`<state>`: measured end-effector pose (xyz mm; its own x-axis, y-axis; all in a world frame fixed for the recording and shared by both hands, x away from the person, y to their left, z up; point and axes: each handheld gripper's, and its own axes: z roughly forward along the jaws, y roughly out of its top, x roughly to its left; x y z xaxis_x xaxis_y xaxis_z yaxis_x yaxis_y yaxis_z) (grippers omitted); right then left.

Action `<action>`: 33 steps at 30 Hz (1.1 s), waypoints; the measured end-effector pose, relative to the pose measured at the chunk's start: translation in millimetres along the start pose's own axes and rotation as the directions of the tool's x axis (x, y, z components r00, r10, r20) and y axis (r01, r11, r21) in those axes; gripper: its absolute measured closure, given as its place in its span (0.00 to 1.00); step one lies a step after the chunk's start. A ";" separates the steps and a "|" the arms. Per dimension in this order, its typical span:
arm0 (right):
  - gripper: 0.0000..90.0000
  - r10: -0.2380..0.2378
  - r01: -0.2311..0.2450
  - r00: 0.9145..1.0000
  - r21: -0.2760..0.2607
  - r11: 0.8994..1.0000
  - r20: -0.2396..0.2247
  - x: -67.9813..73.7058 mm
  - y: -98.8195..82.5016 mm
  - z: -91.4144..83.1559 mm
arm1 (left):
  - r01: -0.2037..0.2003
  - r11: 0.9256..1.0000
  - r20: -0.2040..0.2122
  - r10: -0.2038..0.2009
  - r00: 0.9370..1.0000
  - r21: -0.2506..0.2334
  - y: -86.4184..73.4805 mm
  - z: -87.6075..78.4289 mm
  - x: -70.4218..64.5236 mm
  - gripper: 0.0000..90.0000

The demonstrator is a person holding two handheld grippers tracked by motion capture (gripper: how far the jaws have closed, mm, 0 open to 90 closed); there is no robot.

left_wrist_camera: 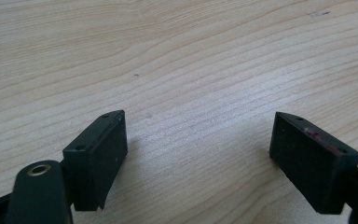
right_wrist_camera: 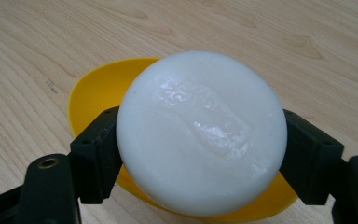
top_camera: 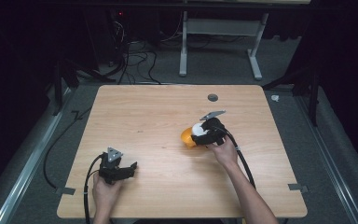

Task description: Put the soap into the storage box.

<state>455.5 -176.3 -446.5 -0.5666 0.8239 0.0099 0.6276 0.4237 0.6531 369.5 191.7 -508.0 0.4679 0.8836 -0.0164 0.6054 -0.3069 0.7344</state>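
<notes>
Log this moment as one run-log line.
right gripper: shut on white round bar, above yellow dish | left gripper: open, nothing between jaws, over bare table

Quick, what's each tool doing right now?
Left tool: open, holding nothing, over bare table.
Right tool: closed on the white disc, above the yellow bowl.
</notes>
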 end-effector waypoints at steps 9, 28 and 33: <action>0.27 0.005 -0.005 1.000 0.019 1.000 -0.001 0.5 -0.6 7.2 | 0.000 1.000 0.000 0.000 1.000 0.000 0.0 0.0 0.0 0.22; 0.27 0.003 -0.003 1.000 0.037 0.999 0.009 0.5 -2.4 13.5 | 0.000 1.000 0.001 0.000 1.000 0.001 0.0 -0.1 0.1 0.22; 0.27 0.013 -0.013 1.000 0.037 0.999 0.002 -0.2 -3.0 14.0 | 0.000 1.000 0.000 0.000 1.000 0.000 0.0 0.0 0.0 0.22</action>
<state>461.2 -172.4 -459.1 -0.5569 0.8304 0.0170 0.6547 0.4263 0.6242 369.4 191.7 -508.0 0.4678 0.8837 -0.0166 0.6056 -0.3068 0.7342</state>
